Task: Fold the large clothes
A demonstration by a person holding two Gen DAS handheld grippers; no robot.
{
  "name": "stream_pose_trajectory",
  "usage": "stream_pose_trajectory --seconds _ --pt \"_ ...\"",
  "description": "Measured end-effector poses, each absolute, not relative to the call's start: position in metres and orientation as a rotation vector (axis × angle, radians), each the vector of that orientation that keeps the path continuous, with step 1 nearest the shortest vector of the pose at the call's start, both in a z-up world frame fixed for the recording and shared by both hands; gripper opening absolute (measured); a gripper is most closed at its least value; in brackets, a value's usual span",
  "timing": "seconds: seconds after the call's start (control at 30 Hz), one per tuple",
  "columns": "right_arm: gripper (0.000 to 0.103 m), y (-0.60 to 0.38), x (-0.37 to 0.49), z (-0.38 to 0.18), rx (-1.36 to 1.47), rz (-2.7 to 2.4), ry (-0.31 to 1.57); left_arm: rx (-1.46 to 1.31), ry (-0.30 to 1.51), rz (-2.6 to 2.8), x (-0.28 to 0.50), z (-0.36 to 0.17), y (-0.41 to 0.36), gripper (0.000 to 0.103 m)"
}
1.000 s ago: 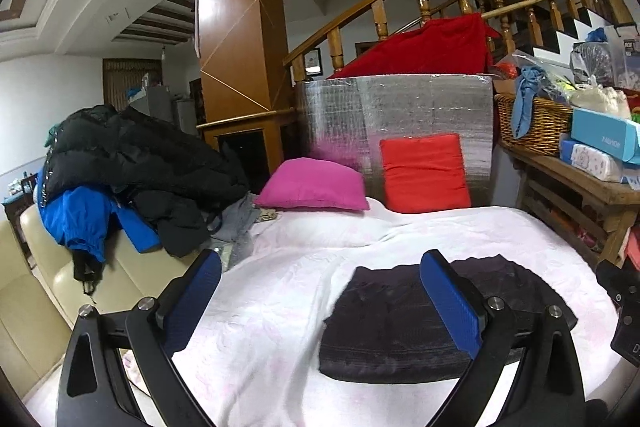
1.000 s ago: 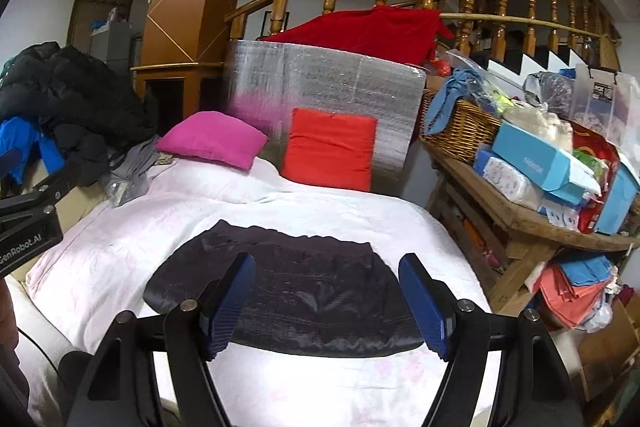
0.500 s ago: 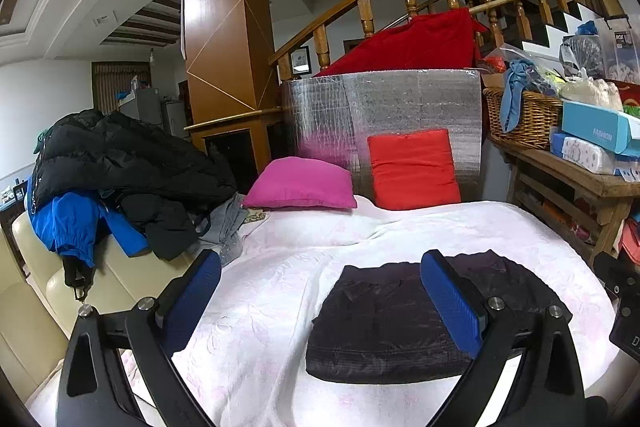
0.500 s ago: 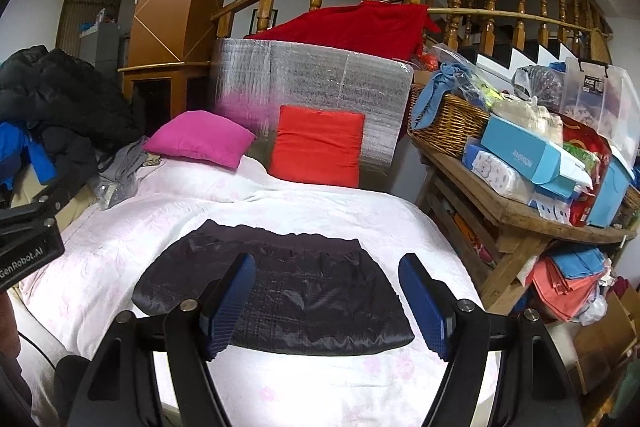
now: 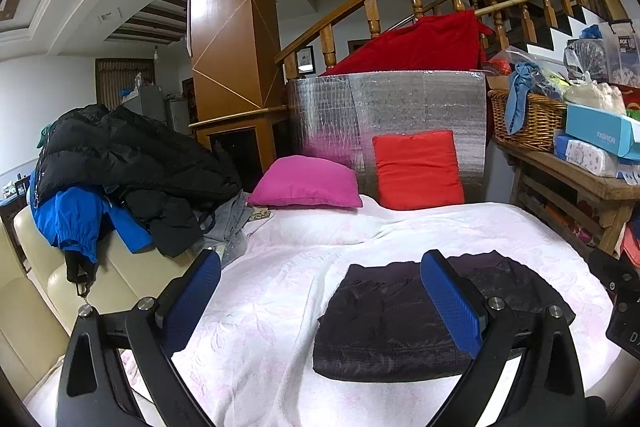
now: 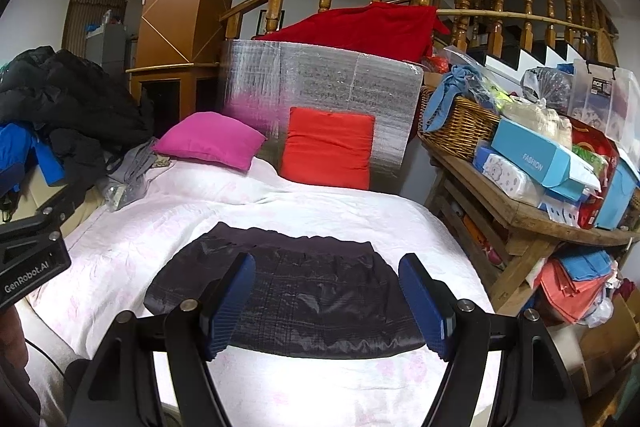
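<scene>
A dark shiny garment (image 5: 392,323) lies folded flat on the white bedspread (image 5: 280,283); it also shows in the right wrist view (image 6: 320,291). My left gripper (image 5: 320,291) is open and empty, above the bed's near edge, left of the garment. My right gripper (image 6: 328,299) is open and empty, held over the garment's near edge without touching it. A pile of black and blue jackets (image 5: 112,171) lies on the cream sofa (image 5: 48,287) at the left.
A pink pillow (image 5: 308,183) and a red pillow (image 5: 418,169) lean at the bed's head against a silver foil board (image 6: 320,83). A wooden shelf (image 6: 520,211) with a basket (image 6: 460,123) and boxes stands close on the right.
Both grippers have pulled back and risen slightly from the bed; the garment looks a little farther away. It has not moved. Both grippers stay open.
</scene>
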State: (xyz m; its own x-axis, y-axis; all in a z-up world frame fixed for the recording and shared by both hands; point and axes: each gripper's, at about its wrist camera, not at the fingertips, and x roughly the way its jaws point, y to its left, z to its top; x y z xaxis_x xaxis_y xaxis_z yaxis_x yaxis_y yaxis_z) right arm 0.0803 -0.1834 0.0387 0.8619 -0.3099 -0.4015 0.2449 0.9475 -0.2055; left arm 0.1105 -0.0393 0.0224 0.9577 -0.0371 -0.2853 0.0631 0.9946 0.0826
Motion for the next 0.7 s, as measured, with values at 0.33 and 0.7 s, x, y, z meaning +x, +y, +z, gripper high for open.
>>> stream_pose_trajectory --seconds 0.33,0.7 --pt "0.078 -0.178 0.078 0.039 -0.158 -0.293 0.441 0.08 0.273 -0.05 0.104 0.026 -0.035 0.1" --pt "0.078 -0.181 0.071 0.022 -0.111 -0.294 0.476 0.1 0.289 -0.081 0.097 0.018 -0.04 0.1"
